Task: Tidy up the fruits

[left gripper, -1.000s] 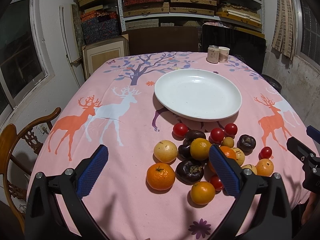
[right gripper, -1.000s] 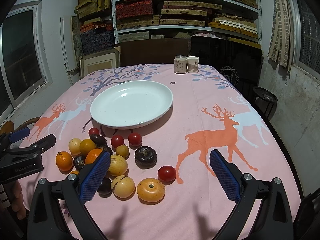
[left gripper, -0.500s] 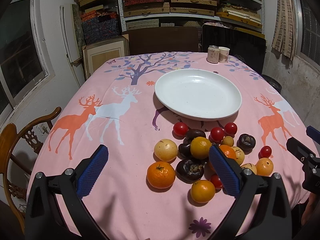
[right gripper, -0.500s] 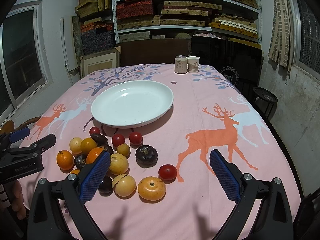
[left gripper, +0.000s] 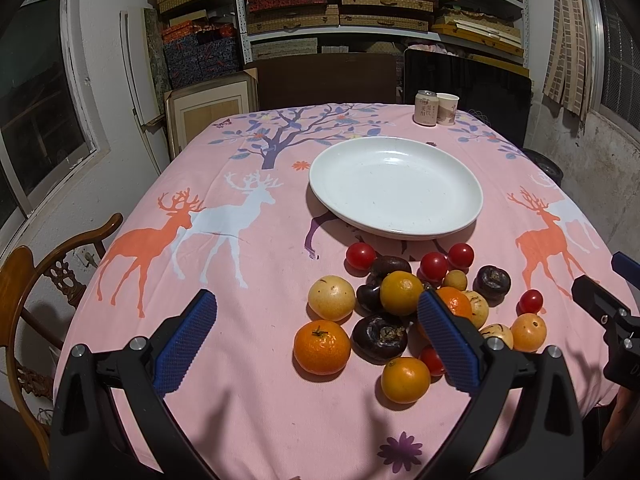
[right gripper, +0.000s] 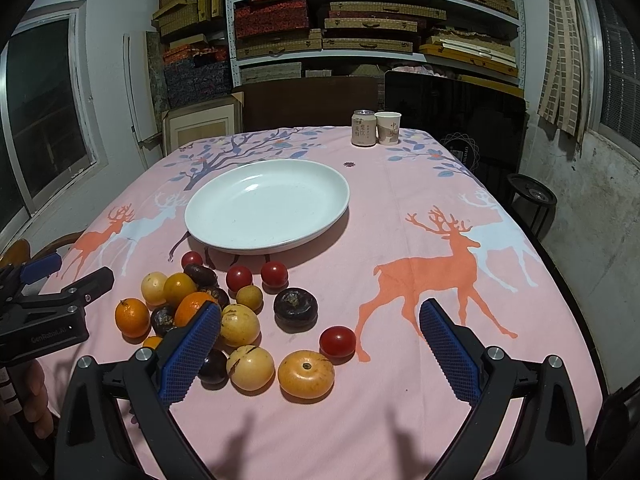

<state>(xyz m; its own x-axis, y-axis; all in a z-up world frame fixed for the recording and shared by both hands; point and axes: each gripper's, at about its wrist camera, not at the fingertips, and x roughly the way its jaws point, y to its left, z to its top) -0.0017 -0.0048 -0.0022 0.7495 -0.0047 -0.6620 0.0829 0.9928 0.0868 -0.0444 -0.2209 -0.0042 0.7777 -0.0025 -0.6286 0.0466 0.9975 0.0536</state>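
While my claws (left gripper: 316, 336) (right gripper: 320, 344) gape wide and empty, crowded round fruits (right gripper: 240, 324) could roll off the pink tablecloth (right gripper: 400, 240) before reaching the far white plate (right gripper: 336, 184).

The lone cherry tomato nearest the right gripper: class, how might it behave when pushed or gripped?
The cherry tomato looks round and glossy, so a push would probably roll it across the tablecloth. Its shiny skin may slip between the jaws. Being small and likely soft, it could split under a hard squeeze.

Bare white plate (left gripper: 460, 184) behind crowded fruit cluster (left gripper: 404, 300)
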